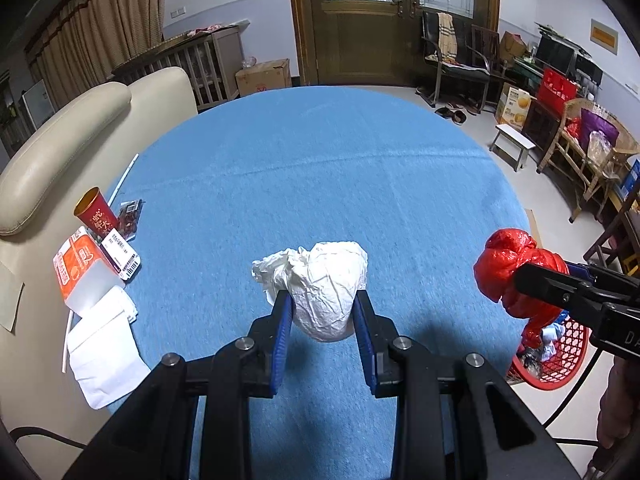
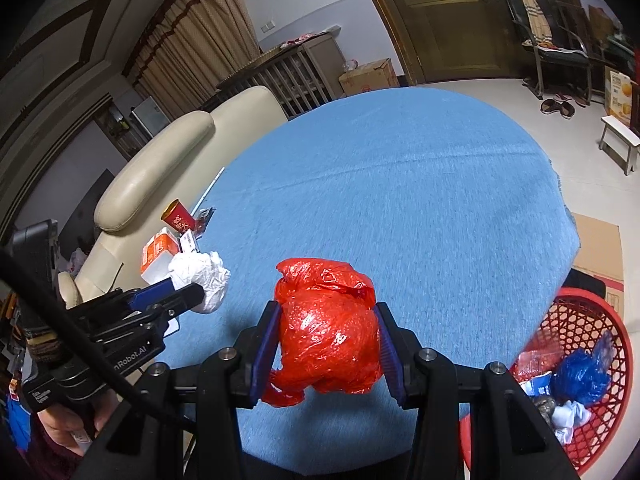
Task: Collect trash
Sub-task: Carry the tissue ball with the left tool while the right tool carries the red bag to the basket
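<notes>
1. The left hand-held gripper [image 1: 322, 312] was clamped on a crumpled white paper wad [image 1: 320, 284], held above the blue desk [image 1: 320, 168].
2. The right hand-held gripper [image 2: 326, 340] was clamped on a red plastic bag [image 2: 326, 332], near the red basket [image 2: 600, 312].
3. Risk: the slick bag could slip and land short of the basket.

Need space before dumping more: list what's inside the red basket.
The basket holds a blue bag, white crumpled bits and something dark beside them. The right tool's frame covers its near side.
</notes>
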`<state>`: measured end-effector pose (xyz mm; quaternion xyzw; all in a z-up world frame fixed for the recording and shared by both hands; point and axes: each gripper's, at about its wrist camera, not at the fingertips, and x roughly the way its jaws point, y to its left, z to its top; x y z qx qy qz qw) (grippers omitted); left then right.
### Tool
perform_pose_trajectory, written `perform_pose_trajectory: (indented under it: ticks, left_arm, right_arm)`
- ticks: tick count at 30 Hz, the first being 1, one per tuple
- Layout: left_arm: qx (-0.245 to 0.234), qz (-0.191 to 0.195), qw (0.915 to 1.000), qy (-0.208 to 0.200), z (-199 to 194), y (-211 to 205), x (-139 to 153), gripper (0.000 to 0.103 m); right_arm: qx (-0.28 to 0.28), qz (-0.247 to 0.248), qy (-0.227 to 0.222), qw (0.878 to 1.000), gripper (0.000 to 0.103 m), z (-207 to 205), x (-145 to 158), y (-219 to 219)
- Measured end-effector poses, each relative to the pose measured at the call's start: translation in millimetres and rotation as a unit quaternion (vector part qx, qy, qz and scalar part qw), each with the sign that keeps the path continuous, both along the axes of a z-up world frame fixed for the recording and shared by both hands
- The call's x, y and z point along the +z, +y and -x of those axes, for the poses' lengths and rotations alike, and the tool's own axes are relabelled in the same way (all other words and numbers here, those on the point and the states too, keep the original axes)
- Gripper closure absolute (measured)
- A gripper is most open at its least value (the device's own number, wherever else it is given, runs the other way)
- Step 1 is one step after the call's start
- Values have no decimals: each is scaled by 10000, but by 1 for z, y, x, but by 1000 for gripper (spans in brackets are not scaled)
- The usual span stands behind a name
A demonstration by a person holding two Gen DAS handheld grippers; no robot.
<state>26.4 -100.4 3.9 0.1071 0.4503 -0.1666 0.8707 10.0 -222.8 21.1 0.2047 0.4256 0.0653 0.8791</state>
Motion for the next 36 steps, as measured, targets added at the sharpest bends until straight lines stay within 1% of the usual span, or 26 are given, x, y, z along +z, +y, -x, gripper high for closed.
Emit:
perform_pose_trajectory:
  ticks: [3,8,16,19,26,31,36]
  left_arm:
    - [-127,-46,9999,-37,8,-8,1,71]
    - [-418,-135,9990,-79,20,-30,2,71]
    - [-983,-262,9947,-144,38,-73,6,71]
    - [-1258,-298,9915,-171,46,-92,8,71]
    - [-1839,-213,9826,-117,61,-128,11,71]
    - [-2279,-69,9736,101,73,-155,8,71]
    - [-2641,56,9638,356,80,-174,4,70]
  right_arm:
    - [-43,6,-3,10000,54,9,0,-2]
    - [-240,8,12,9997,54,26,-1,-18]
    - [-791,-137,63,9968,54,58,-6,-65]
    - [-990,-182,55,9949,54,69,-7,-82]
    - [-1422,-219,8,9896,54,93,-7,-119]
    - [-1748,-299,54,9841,54,109,-13,-144]
    - [-2070,-410,146,9774,54,126,-23,-171]
